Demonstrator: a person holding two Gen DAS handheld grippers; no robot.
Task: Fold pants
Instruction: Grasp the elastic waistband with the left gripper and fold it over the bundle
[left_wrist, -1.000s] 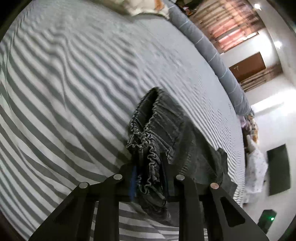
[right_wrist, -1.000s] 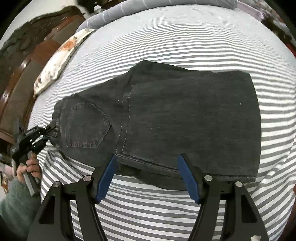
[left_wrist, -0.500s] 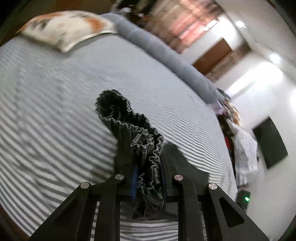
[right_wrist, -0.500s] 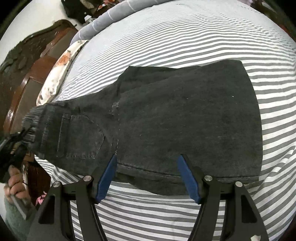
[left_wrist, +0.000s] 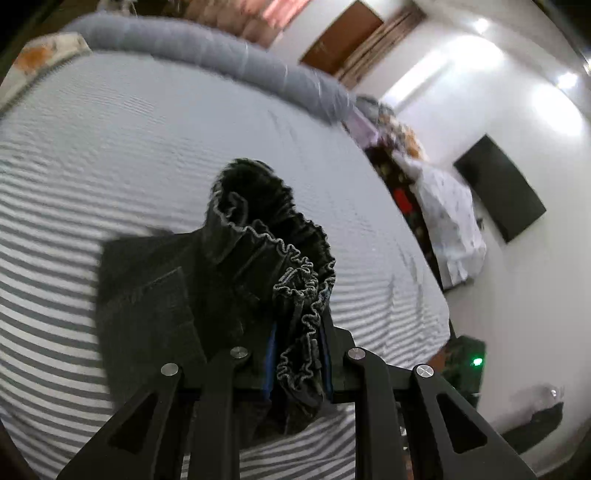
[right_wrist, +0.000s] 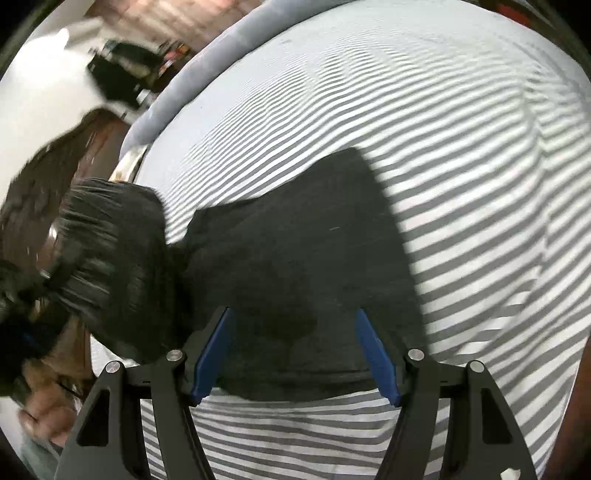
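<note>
Dark grey pants (right_wrist: 295, 258) lie on the striped bed. My left gripper (left_wrist: 297, 354) is shut on the bunched elastic waistband (left_wrist: 295, 295) and holds it lifted above the leg part (left_wrist: 147, 295) lying flat. In the right wrist view the raised waist end (right_wrist: 107, 251) hangs at the left, blurred, over the flat legs. My right gripper (right_wrist: 295, 354) is open, its blue-padded fingers (right_wrist: 212, 358) standing either side of the near edge of the pants, just above the fabric.
The bed has a grey-and-white striped sheet (right_wrist: 461, 184) and a grey bolster (left_wrist: 221, 59) along the far edge. A patterned pillow (left_wrist: 40, 59) lies at the far left. A dark wooden headboard (right_wrist: 48, 173) and the bed's right edge (left_wrist: 436, 288) bound the area.
My left gripper has lifted the waistband and carried it over toward the legs, folding the pants. The right gripper has stayed open at the near edge of the pants.
</note>
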